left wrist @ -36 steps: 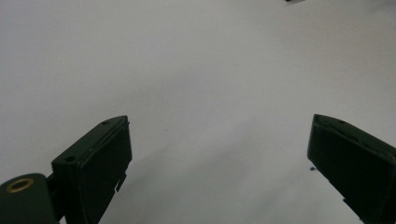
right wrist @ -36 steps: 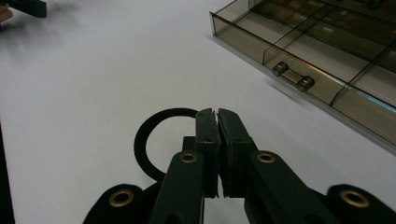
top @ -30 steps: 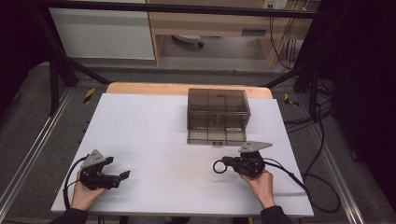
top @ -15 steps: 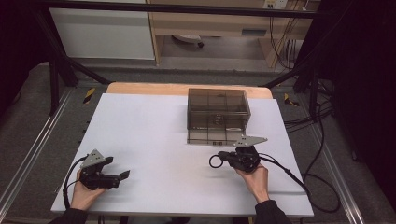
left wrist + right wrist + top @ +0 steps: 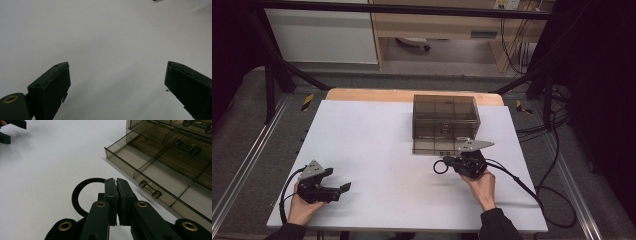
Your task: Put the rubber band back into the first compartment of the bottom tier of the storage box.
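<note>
A smoky see-through drawer box [image 5: 446, 117] stands at the table's far middle, its bottom drawer [image 5: 437, 146] pulled out toward me. In the right gripper view this drawer [image 5: 160, 173] shows empty divided compartments. My right gripper [image 5: 448, 163] sits just in front of the drawer, shut on a black ring [image 5: 440, 166]. Seen up close, its jaws [image 5: 116, 182] pinch the band of the ring [image 5: 78, 195], which sticks out to their left. My left gripper [image 5: 343, 188] rests at the near left, open, and its jaws [image 5: 117, 75] stand wide over bare white table.
The white table top [image 5: 377, 145] spreads wide between the two hands. A black cable [image 5: 532, 192] trails from the right gripper to the table's right edge. The upper drawers [image 5: 197, 127] of the box hold small metal parts. The left gripper [image 5: 8, 130] appears far off.
My right gripper has carried the black ring a little farther from me and slightly left, closer to the open drawer. The left gripper has stayed still.
</note>
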`<action>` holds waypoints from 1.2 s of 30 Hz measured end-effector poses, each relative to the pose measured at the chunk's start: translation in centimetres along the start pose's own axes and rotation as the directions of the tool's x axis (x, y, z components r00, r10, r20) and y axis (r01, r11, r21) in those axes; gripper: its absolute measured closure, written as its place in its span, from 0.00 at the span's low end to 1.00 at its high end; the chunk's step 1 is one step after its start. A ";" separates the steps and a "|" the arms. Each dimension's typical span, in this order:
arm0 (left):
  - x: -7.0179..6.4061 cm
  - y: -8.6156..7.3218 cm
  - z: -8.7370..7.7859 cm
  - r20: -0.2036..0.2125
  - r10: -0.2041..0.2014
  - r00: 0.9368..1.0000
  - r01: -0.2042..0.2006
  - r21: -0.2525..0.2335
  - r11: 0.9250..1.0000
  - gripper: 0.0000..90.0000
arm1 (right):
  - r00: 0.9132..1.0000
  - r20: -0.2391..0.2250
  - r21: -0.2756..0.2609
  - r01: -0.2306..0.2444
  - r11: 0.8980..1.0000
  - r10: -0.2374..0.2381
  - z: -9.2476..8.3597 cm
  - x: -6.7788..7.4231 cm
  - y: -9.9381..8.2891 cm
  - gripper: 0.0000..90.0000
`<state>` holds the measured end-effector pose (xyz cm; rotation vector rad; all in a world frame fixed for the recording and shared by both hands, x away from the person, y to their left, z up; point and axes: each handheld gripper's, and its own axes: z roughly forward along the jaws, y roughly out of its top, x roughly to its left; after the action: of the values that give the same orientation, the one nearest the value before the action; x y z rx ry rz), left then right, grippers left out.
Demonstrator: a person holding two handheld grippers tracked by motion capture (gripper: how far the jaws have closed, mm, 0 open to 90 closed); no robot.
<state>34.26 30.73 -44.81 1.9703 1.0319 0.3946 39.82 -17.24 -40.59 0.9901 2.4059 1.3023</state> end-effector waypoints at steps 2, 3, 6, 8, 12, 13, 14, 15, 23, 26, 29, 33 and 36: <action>0.0 0.0 0.0 0.000 0.000 1.000 0.000 0.000 1.000 0.07 | 1.000 0.004 0.005 -0.001 1.000 0.001 0.2 0.0 0.1 0.97; 0.0 0.0 0.0 0.000 0.000 1.000 0.000 0.000 1.000 0.07 | 1.000 0.006 0.005 -0.001 1.000 0.000 0.4 -0.1 0.2 0.97; 0.0 0.0 0.0 0.001 0.000 1.000 0.000 0.000 1.000 0.07 | 1.000 0.009 0.009 -0.002 1.000 0.002 0.5 -0.2 0.3 0.97; 0.0 0.0 0.0 0.001 0.001 1.000 -0.001 0.001 1.000 0.07 | 1.000 0.013 0.010 0.000 1.000 0.000 0.7 -0.2 0.5 0.97; 0.0 0.0 0.0 0.001 0.000 1.000 0.000 0.000 1.000 0.07 | 1.000 0.017 0.009 -0.004 1.000 0.004 0.9 -0.3 0.8 0.97; 0.0 0.0 0.0 0.000 0.001 1.000 -0.001 0.000 1.000 0.07 | 1.000 0.019 0.008 -0.006 1.000 0.006 1.0 -0.3 0.9 0.98; 0.0 0.0 0.0 0.001 0.001 1.000 -0.001 0.000 1.000 0.07 | 1.000 0.019 0.009 -0.005 1.000 0.005 1.1 -0.4 1.0 0.97; 0.0 0.0 0.0 0.001 0.001 1.000 -0.001 0.000 1.000 0.07 | 1.000 0.022 0.007 -0.007 1.000 0.007 1.1 -0.4 1.0 0.98; 0.0 0.0 0.0 0.000 0.001 1.000 -0.001 -0.001 1.000 0.07 | 0.999 0.030 0.004 -0.014 1.000 0.014 1.8 -0.5 1.9 0.97; 0.0 0.0 0.0 0.000 0.001 1.000 -0.001 0.000 1.000 0.07 | 0.999 0.037 0.002 -0.018 1.000 0.018 2.1 -0.7 2.2 0.98; 0.0 0.0 0.0 -0.001 0.001 1.000 -0.001 0.000 1.000 0.07 | 0.999 0.042 0.003 -0.020 1.000 0.019 2.2 -0.8 2.4 0.97; 0.0 0.0 0.0 -0.001 0.001 1.000 -0.001 0.000 1.000 0.07 | 0.999 0.043 -0.004 -0.023 1.000 0.023 2.5 -1.0 2.8 0.97; 0.0 0.0 0.0 -0.001 0.000 1.000 0.000 0.000 1.000 0.07 | 0.998 0.052 -0.002 -0.029 1.000 0.029 2.8 -1.1 3.1 0.97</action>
<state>34.28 30.76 -44.82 1.9703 1.0318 0.3955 43.44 -14.95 -39.79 1.0490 2.3609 1.2710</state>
